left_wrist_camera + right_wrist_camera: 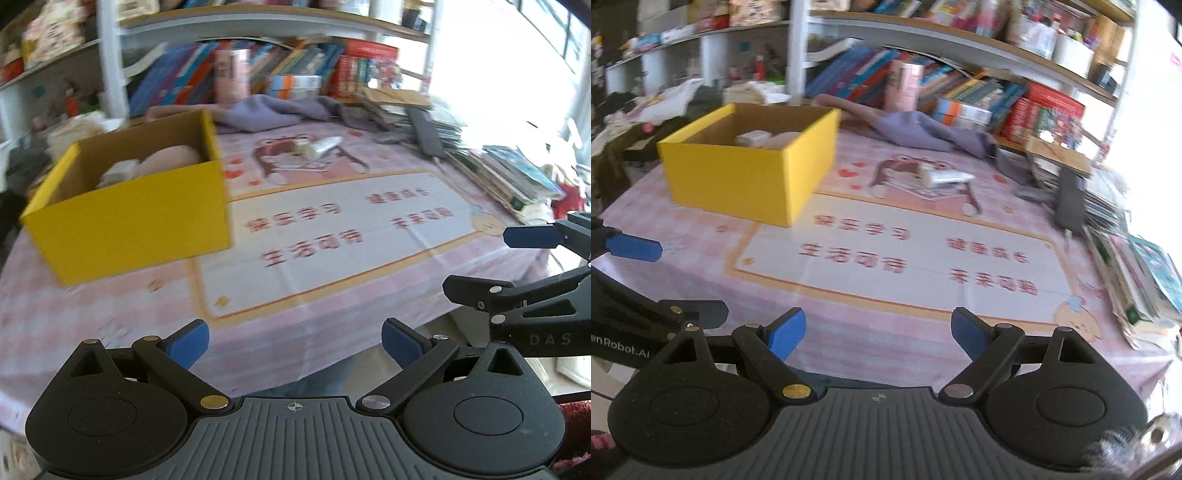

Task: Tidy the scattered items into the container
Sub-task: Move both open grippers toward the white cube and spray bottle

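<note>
- Tongs, left gripper (294, 345): blue pads spread wide, nothing between them; held above the near edge of the pink checked tablecloth (110, 314); frame blurred.
- Right gripper (878, 332): jaws equally wide apart, empty; same near edge of the cloth; its blue fingertip (532, 237) also shows in the left view at 3 o'clock.
- Yellow cardboard box (136, 218): open-topped, standing on the cloth at 10 o'clock in both views; pale items inside (147, 166), too blurred to name; in the right view they show at the box's far side (764, 138).
- White tube-like item (942, 177): lying on the cartoon print at 12 o'clock, well apart from the box and from both grippers; in the left view (317, 146) it sits at 12 o'clock too.
- Purple cloth (923, 129): crumpled just beyond the tube, at the table's far edge.
- Book stack (1126, 258): along the table's edge at 3 o'clock; a dark flat object (1069, 199) lies on it.
- Shelf of books (923, 81): behind the table, 12 o'clock.
</note>
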`<state>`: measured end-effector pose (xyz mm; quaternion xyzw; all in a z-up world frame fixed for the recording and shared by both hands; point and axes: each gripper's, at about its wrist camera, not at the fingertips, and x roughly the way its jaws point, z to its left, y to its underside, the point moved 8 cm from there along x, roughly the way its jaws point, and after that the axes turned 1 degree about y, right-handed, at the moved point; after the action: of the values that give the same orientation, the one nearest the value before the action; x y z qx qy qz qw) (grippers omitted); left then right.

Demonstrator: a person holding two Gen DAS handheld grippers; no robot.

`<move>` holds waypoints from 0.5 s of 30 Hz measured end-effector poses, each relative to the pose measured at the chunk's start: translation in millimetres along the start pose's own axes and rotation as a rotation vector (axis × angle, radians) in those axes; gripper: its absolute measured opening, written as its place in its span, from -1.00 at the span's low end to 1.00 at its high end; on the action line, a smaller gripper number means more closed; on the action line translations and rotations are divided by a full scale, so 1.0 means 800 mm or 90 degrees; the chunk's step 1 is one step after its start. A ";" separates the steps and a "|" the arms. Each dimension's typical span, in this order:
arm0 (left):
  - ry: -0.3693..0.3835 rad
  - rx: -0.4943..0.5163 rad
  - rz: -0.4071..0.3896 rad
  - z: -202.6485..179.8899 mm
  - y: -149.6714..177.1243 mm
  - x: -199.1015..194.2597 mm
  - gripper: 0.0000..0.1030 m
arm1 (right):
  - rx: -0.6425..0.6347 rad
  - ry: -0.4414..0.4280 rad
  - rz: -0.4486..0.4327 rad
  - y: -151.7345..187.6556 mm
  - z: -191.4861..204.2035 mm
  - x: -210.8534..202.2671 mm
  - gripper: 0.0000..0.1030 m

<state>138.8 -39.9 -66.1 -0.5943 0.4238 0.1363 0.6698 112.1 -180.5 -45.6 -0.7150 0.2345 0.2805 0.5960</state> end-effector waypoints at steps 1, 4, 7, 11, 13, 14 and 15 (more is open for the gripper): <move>0.008 0.007 0.001 -0.006 -0.004 0.006 0.96 | 0.006 0.007 0.002 0.001 -0.007 0.001 0.66; 0.023 0.025 0.005 -0.021 -0.015 0.021 0.96 | 0.025 0.024 0.005 0.002 -0.028 0.004 0.66; 0.030 0.038 -0.001 -0.032 -0.030 0.032 0.96 | 0.038 0.032 0.004 -0.002 -0.045 0.012 0.66; 0.028 0.049 -0.016 -0.039 -0.052 0.046 0.96 | 0.050 0.032 -0.001 -0.013 -0.065 0.028 0.65; 0.023 0.053 -0.021 -0.040 -0.063 0.054 0.96 | 0.055 0.030 -0.005 -0.019 -0.074 0.037 0.64; 0.021 0.055 -0.023 -0.041 -0.069 0.059 0.96 | 0.058 0.028 -0.006 -0.024 -0.078 0.043 0.64; 0.022 0.056 -0.026 -0.041 -0.075 0.063 0.96 | 0.060 0.027 -0.006 -0.027 -0.083 0.049 0.64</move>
<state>196.9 -101.7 -60.1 -0.5751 0.4289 0.0939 0.6902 163.2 -242.0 -47.7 -0.6932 0.2564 0.2511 0.6251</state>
